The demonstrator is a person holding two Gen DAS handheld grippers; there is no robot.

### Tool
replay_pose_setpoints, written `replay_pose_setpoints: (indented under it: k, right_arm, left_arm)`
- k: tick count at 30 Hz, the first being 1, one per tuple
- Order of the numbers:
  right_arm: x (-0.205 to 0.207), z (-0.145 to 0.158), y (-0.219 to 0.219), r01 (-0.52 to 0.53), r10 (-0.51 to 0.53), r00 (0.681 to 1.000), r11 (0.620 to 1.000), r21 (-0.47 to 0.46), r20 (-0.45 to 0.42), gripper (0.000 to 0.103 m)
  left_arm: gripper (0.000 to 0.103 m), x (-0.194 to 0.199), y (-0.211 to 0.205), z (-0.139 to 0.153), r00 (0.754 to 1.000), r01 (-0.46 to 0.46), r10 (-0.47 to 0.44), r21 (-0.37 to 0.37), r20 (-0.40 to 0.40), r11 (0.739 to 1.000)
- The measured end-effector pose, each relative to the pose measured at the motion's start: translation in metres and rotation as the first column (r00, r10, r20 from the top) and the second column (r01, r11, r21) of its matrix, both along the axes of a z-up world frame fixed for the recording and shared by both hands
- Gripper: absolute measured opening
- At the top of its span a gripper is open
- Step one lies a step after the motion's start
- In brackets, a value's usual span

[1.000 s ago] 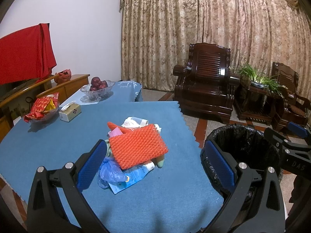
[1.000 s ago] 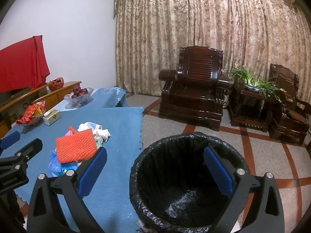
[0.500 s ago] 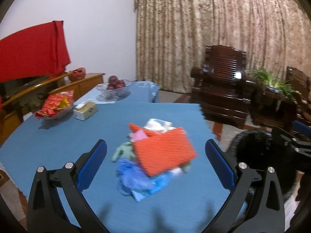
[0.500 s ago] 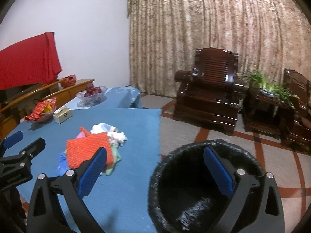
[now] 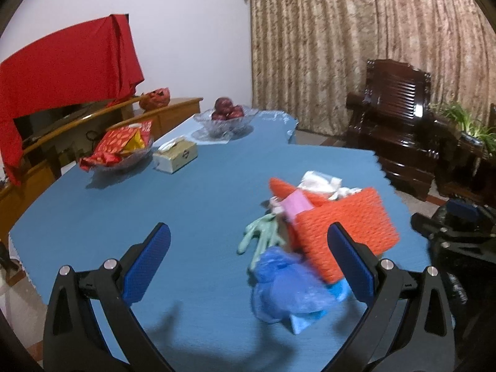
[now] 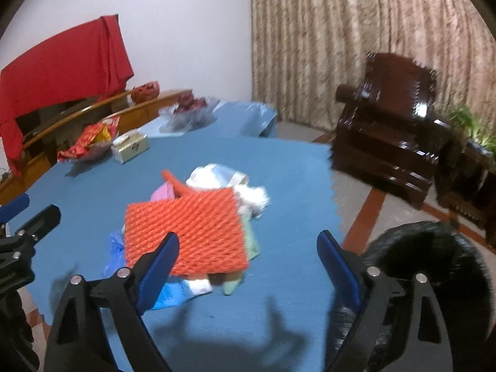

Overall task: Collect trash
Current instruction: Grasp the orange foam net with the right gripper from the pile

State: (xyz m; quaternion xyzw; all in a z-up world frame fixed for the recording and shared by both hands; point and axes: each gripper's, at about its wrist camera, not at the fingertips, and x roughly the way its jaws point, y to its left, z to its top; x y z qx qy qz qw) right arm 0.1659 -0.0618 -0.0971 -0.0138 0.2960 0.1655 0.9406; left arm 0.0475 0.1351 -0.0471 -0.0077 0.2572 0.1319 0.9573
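L gripper [image 5: 248,257] spread, empty; R gripper [image 6: 248,260] closing, empty, above trash pile [image 6: 192,226]. Bin [image 6: 434,266] at right.

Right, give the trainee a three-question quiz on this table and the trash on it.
1. True or false: the orange foam net lies on top of the trash pile.
2. Where does the black-lined bin stand? A) on the table B) on the floor beside the table C) on the armchair
3. Fill in: the glass bowl at the table's far end holds dark red ____.

Key:
1. True.
2. B, past the blue tablecloth edge, near the right gripper, whose jaws are closing with nothing between them.
3. Fruit.
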Motion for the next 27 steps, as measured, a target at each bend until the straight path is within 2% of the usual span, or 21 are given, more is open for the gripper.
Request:
replay_pose_setpoints:
  k: [5,14,19,22,23,24,27]
  right_arm:
    - [0.018,-0.024,0.027,-0.041,0.04,0.997,0.999,-0.016,-0.067,0.088]
    - [0.037,-0.049,0.045,-0.089,0.083,0.986,0.995,-0.038,-0.143,0.087]
    - [0.037,-0.054,0.047,-0.123,0.119,0.979,0.992,-0.016,-0.169,0.069]
    - [0.036,-0.05,0.046,-0.161,0.16,0.973,0.987,0.009,-0.166,0.046]
    - [0.035,-0.049,0.046,-0.173,0.173,0.971,0.985,0.01,-0.167,0.033]
    - [0.034,-0.048,0.046,-0.181,0.179,0.969,0.983,0.002,-0.17,0.026]
    - [0.031,-0.045,0.04,-0.188,0.191,0.966,0.982,0.034,-0.176,0.023]
  left_arm:
    - [0.098,0.012,0.018,-0.012,0.999,-0.028,0.028,-0.003,-0.038,1.0]
    - [0.098,0.029,0.037,-0.027,0.996,-0.055,0.054,-0.018,-0.074,0.998]
    - [0.098,0.035,0.037,-0.033,0.995,-0.051,0.049,-0.018,-0.086,0.999]
    - [0.098,0.035,0.036,-0.034,0.995,-0.051,0.049,-0.021,-0.089,0.998]
    - [0.098,0.035,0.036,-0.034,0.995,-0.049,0.047,-0.021,-0.088,0.999]
    - [0.098,0.035,0.036,-0.034,0.995,-0.047,0.045,-0.021,-0.09,0.999]
    - [0.098,0.035,0.032,-0.034,0.995,-0.043,0.041,-0.02,-0.091,0.999]
